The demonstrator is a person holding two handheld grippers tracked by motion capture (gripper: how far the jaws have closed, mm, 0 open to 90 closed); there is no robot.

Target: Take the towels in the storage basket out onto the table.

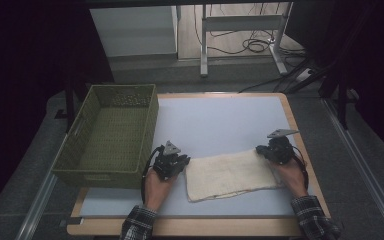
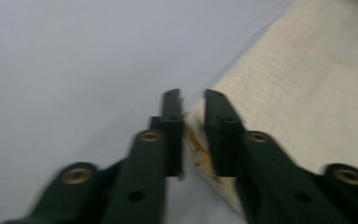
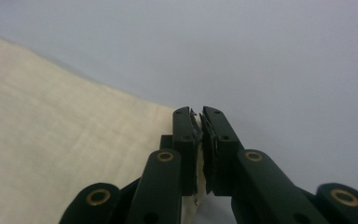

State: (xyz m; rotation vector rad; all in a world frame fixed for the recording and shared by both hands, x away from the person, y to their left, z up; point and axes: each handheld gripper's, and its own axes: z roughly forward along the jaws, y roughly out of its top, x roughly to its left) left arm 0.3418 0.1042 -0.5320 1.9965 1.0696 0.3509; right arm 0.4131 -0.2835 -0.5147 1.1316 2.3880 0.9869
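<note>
The work in hand looks like folding the cream cloth (image 1: pixel 230 174), perhaps to put it in the green woven basket (image 1: pixel 111 135) afterwards, and it is sitting at an early point: the cloth is lying flat as a long rectangle near the front edge of the table (image 1: pixel 220 120), stretching from the middle toward the front right corner, and the basket at the left edge is holding nothing that can be seen. What seems done is the taking hold; the lifting, the folding and any move toward the basket are not yet done. The left gripper (image 1: pixel 180 162) is resting low at the cloth's far left corner, its hand (image 1: pixel 156 186) coming in from the front edge with the wrist nearly level. In the left gripper view its jaws are standing close together with the cloth's edge (image 2: pixel 196 140) running between them, pinched at the corner, though the blur is making the pad contact hard to judge. The right gripper (image 1: pixel 263 151) is sitting at the cloth's far right corner, close to the right edge of the surface, with its hand (image 1: pixel 292 177) angling inward and forward. In the right gripper view its jaws are nearly together, clamping a thin fold of the cloth's corner (image 3: pixel 198 154) between the pads.
</note>
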